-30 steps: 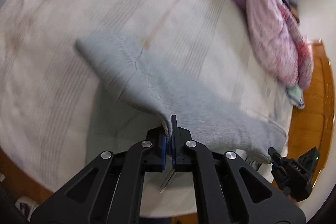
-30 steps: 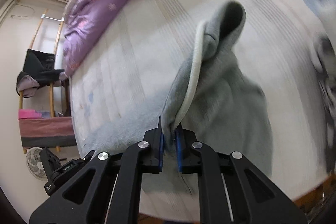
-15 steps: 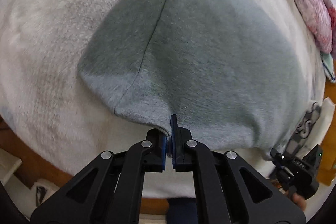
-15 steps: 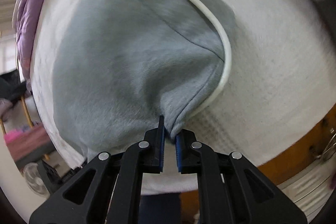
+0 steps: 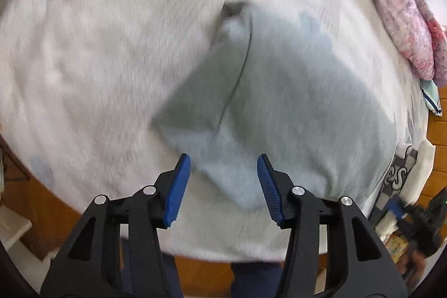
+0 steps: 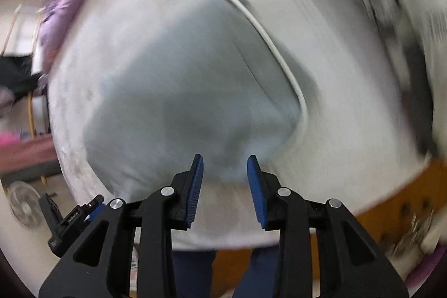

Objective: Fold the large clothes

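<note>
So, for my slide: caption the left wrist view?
Open left gripper above the folded grey garment on the white bed.

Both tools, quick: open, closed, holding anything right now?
Left tool: open, holding nothing; the grey garment lies on the bed.
Right tool: open, holding nothing.

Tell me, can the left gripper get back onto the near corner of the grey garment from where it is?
Probably yes. The left gripper is open, and the near corner of the grey garment lies flat on the bed right between its fingers, with nothing over it.
</note>
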A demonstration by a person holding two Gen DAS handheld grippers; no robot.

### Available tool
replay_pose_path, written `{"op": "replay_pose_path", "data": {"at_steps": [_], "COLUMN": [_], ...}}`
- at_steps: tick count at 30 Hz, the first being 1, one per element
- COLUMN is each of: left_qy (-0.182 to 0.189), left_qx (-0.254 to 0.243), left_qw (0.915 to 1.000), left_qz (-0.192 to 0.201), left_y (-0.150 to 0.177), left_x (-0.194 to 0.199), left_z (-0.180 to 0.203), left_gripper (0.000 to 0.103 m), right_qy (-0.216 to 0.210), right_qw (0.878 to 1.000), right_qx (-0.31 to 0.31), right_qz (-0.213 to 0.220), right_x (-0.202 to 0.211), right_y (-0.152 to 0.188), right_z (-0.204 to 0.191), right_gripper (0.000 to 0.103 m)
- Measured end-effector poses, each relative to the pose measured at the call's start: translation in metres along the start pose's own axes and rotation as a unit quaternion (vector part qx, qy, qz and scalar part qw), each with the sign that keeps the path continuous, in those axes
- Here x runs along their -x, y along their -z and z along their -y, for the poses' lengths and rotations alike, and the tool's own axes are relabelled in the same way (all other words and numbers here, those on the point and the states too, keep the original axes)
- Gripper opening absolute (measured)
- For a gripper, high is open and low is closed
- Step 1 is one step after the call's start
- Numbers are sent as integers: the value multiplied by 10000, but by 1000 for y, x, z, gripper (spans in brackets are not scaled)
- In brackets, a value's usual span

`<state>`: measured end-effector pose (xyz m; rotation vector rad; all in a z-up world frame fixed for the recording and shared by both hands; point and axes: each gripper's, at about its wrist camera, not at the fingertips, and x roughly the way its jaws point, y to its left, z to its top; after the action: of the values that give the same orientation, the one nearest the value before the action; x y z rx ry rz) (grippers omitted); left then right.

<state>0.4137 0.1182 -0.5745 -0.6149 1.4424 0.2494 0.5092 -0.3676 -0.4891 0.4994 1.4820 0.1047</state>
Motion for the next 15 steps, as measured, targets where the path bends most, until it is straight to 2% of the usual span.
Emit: {"op": "replay_pose_path", "data": {"at_steps": [4, 6, 8, 10, 11, 15], "left_qy": [-115, -451, -521, -429, -450, -452], "left_qx": [-155, -262, -98, 112, 145, 82], "left_qw": [9997, 9985, 9986, 9988, 9987, 9989], "left_qz": [135, 135, -37, -197, -204, -107], "left_y": [-23, -40, -57, -66, -69, -66], "left_x": [-13, -29, -51, -67, -73, -68], "left_z": [15, 21, 13, 7, 6, 8], "left_gripper": [51, 54, 55, 60, 64, 65], "right_qy": [29, 489, 1004, 936, 926, 612], "right_qw": [9985, 9955, 9911, 9943, 9948, 9976], "right_qx": [353, 585, 738, 502, 412, 252], "right_qz": [429, 556, 476, 78, -22, -201], "right_x": [-15, -34, -65, -94, -104, -112], "right_y": [-46, -65, -72, -79, -79, -82], "right_z": [-14, -16, -6, 24, 34, 50], "right_gripper": [25, 19, 11, 7, 0, 0]}}
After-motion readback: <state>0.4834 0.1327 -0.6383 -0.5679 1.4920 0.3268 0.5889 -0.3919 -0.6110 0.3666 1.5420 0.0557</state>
